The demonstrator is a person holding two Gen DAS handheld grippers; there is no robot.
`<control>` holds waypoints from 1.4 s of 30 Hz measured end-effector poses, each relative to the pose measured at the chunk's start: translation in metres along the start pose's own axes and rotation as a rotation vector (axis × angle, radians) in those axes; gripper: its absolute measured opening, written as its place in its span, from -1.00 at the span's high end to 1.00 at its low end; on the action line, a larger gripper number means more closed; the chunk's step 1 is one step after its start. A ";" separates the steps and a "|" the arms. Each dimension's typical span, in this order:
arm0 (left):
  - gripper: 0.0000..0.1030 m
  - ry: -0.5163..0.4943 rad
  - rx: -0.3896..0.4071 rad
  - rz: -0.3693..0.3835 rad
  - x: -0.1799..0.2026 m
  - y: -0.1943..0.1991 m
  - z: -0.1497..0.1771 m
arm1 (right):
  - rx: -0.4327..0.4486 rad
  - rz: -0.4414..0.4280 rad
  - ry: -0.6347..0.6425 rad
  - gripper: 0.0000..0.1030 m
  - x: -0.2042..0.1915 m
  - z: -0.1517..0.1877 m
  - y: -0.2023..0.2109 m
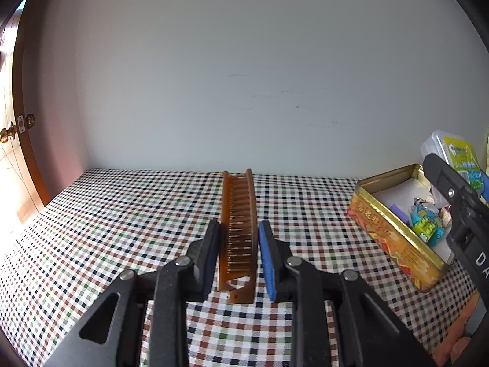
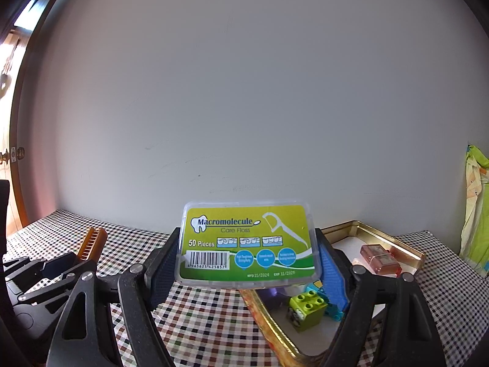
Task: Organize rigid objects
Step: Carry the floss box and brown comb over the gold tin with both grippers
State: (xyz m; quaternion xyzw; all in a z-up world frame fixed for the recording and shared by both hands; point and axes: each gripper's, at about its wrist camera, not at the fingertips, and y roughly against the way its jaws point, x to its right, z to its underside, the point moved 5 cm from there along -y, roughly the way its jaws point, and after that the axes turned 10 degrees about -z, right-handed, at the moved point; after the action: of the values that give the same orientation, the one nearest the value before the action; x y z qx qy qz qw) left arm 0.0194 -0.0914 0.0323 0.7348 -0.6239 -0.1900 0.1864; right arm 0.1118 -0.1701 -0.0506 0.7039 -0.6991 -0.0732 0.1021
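A brown comb (image 1: 239,235) stands on edge on the checked tablecloth, between the fingers of my left gripper (image 1: 239,232). The pads sit close on both sides of it, with a thin gap on the right. My right gripper (image 2: 248,253) is shut on a clear floss box with a green label (image 2: 247,243) and holds it above the near rim of a gold tin (image 2: 371,232). The tin (image 1: 394,238) holds a green toy brick (image 2: 305,307), a teal piece and a pink case (image 2: 380,258). The comb's tip (image 2: 91,243) and the left gripper show at left in the right wrist view.
The checked tablecloth (image 1: 107,229) covers the table up to a white wall. A wooden door with a brass knob (image 1: 7,133) stands at far left. A green and yellow cloth (image 2: 476,208) hangs at right. The right gripper's body (image 1: 458,214) hangs over the tin.
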 end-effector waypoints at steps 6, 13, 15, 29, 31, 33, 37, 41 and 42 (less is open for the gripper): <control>0.54 0.011 0.002 0.013 0.008 0.002 0.001 | 0.008 0.005 0.008 -0.58 -0.001 -0.002 0.015; 0.54 0.006 -0.005 0.012 0.024 0.005 0.002 | 0.012 0.012 0.025 -0.58 -0.007 -0.005 0.025; 0.54 0.010 0.001 0.010 0.027 0.008 0.000 | 0.019 0.017 0.034 -0.58 -0.009 -0.007 0.030; 0.54 -0.001 0.051 0.059 0.072 0.027 -0.016 | 0.067 0.100 0.019 -0.58 -0.006 -0.018 0.055; 0.54 -0.004 0.059 0.072 0.081 0.029 -0.020 | 0.072 0.117 0.018 -0.58 -0.005 -0.019 0.058; 0.54 -0.009 0.066 0.081 0.090 0.031 -0.022 | 0.074 0.126 0.008 -0.58 -0.003 -0.021 0.059; 0.54 -0.021 0.071 0.099 0.109 0.032 -0.025 | 0.082 0.162 0.009 -0.58 0.000 -0.024 0.062; 0.54 -0.031 0.075 0.118 0.128 0.033 -0.029 | 0.083 0.195 0.015 -0.58 -0.001 -0.027 0.062; 0.54 -0.034 0.078 0.122 0.133 0.033 -0.031 | 0.083 0.204 0.012 -0.58 0.000 -0.027 0.062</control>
State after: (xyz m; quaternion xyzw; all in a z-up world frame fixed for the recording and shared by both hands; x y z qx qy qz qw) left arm 0.0268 -0.2265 0.0693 0.6987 -0.6777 -0.1663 0.1580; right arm 0.0582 -0.1689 -0.0090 0.6332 -0.7688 -0.0293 0.0838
